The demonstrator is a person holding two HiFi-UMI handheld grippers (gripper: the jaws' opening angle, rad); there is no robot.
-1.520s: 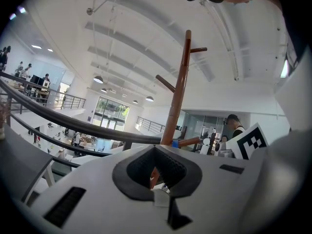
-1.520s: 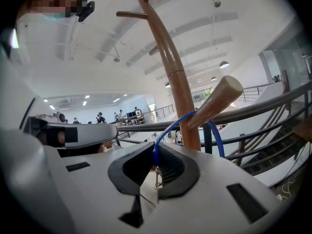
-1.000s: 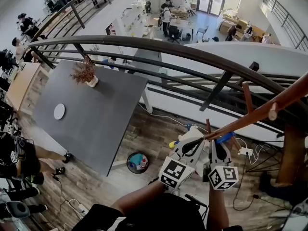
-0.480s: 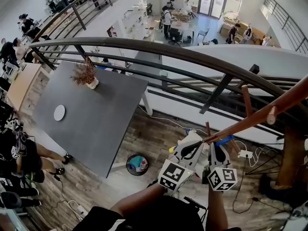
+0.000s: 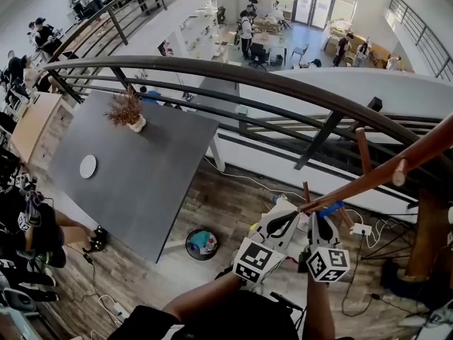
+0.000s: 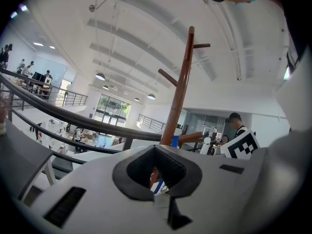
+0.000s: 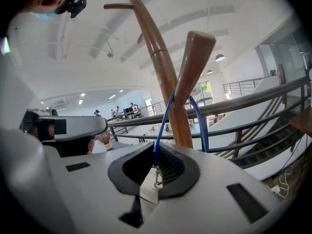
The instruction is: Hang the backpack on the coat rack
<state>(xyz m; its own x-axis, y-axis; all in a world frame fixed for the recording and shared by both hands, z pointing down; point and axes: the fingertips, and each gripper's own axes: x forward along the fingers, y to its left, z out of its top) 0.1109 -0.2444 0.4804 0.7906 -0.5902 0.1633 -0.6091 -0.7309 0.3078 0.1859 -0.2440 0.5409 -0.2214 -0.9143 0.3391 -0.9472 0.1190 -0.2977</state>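
The wooden coat rack (image 5: 396, 163) slants across the right of the head view. A blue loop (image 5: 329, 207) lies over one of its pegs (image 7: 195, 67). In the right gripper view the blue loop (image 7: 165, 116) runs from the peg down into my right gripper (image 7: 156, 167), which is shut on it beside a white tag. My left gripper (image 5: 296, 214) sits just left of the right gripper (image 5: 318, 218), jaws together. A dark mass (image 5: 241, 314) under both grippers may be the backpack or clothing; I cannot tell which. The left gripper view shows the rack's pole (image 6: 183, 82) ahead of my left gripper (image 6: 155, 179).
A curved dark railing (image 5: 212, 66) runs behind the rack, with a drop to a lower floor beyond. A grey table (image 5: 134, 168) with a dried plant (image 5: 127, 108) stands at the left. A round bin (image 5: 202, 241) and cables lie on the wood floor. People stand at the far left.
Both grippers have stayed at the peg, shifting only slightly down and right. The people at the left edge have moved.
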